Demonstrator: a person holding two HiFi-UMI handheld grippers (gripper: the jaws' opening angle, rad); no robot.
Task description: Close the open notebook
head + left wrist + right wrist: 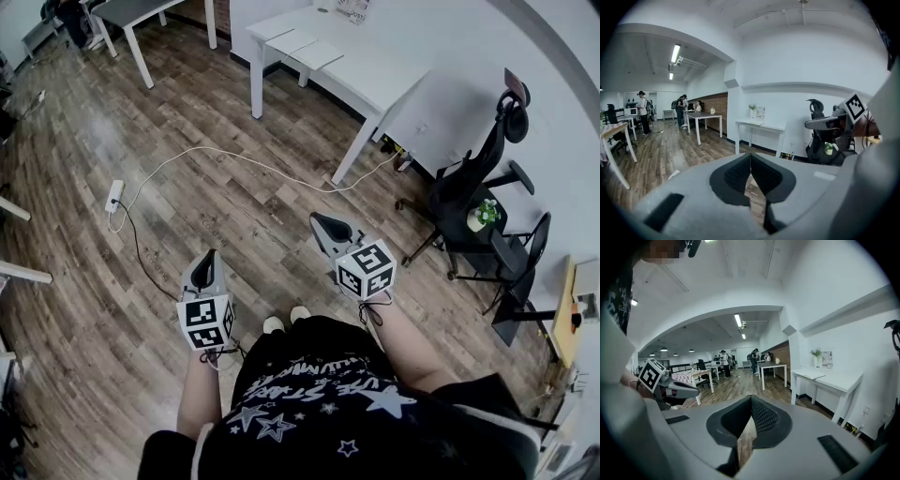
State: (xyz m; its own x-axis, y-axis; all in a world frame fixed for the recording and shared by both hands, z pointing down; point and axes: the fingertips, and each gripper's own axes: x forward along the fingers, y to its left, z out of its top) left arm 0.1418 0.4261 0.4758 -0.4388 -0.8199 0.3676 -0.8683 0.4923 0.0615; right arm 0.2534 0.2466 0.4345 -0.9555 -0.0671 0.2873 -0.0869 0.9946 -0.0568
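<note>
The open notebook (302,46) lies on a white table (375,80) against the far wall, well away from both grippers. It also shows as pale pages on that table, the notebook (757,123) in the left gripper view and the notebook (814,374) in the right gripper view. My left gripper (208,255) is held low over the wooden floor, jaws shut with nothing between them. My right gripper (317,218) is beside it, slightly further forward, also shut and empty. In their own views the left gripper (750,157) and the right gripper (751,399) show tips that meet.
A white power strip (114,195) and its cable (253,161) lie on the floor ahead. A black office chair (473,206) with a small plant (485,214) stands at the right. A grey table (141,13) is at the far left, and several people (682,110) stand deeper in the room.
</note>
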